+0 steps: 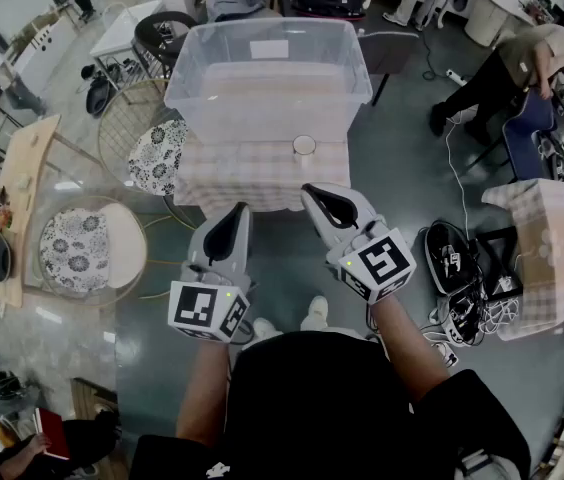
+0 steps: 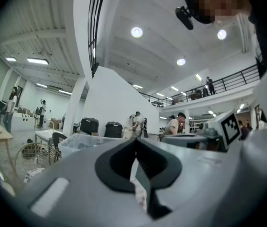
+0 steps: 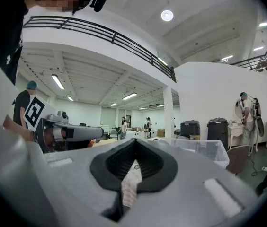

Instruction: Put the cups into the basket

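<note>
Cup [image 1: 304,146] beside basket [image 1: 262,118], on checkered table [image 1: 247,176]

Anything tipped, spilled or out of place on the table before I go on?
Nothing stands out. The cup stands upright on the checked tablecloth, close in front of the clear plastic bin, and no spill shows.

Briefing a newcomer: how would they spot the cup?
In the middle of the floor stands a small table with a checked cloth, carrying a large clear bin. The cup sits on the cloth before the bin's right half: small, round, pale, the only loose thing there.
</note>
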`<state>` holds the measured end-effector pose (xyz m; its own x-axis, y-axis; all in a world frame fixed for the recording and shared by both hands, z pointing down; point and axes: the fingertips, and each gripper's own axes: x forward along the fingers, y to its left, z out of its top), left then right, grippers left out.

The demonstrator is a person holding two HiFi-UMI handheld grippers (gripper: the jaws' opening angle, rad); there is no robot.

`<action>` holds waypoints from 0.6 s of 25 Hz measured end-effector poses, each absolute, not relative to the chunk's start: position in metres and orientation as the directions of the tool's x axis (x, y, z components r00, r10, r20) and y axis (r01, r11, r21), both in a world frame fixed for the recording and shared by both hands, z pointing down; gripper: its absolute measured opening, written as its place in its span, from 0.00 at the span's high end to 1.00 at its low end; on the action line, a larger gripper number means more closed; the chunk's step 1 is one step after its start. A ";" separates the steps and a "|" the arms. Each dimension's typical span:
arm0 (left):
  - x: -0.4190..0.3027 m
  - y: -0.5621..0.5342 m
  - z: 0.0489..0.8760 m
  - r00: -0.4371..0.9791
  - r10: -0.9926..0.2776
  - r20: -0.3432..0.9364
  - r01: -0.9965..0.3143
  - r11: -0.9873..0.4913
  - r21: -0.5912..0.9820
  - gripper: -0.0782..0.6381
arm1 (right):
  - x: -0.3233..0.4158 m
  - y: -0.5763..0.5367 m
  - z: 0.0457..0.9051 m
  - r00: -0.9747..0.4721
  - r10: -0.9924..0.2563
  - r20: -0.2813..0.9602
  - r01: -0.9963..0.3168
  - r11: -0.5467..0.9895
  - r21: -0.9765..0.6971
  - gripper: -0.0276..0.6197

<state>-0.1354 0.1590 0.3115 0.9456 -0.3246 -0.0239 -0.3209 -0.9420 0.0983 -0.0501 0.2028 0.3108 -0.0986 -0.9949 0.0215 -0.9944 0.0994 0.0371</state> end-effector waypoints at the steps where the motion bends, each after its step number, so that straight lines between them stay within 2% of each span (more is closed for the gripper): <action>1: -0.134 0.160 0.312 0.946 -0.324 -0.024 -0.321 -0.942 0.098 0.88 | -0.049 0.204 0.311 -0.096 -0.995 0.021 -0.995 0.097 0.039 0.96; 15: -0.112 0.169 0.316 0.929 -0.369 -0.015 -0.366 -0.924 0.108 0.88 | -0.025 0.208 0.315 -0.157 -0.988 -0.007 -0.988 0.157 0.015 0.96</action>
<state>-0.1115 0.1689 0.3164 0.9292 -0.3693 -0.0153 -0.3657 -0.9245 0.1080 -0.0250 0.2077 0.3153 -0.1566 -0.9876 -0.0066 -0.9876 0.1565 0.0152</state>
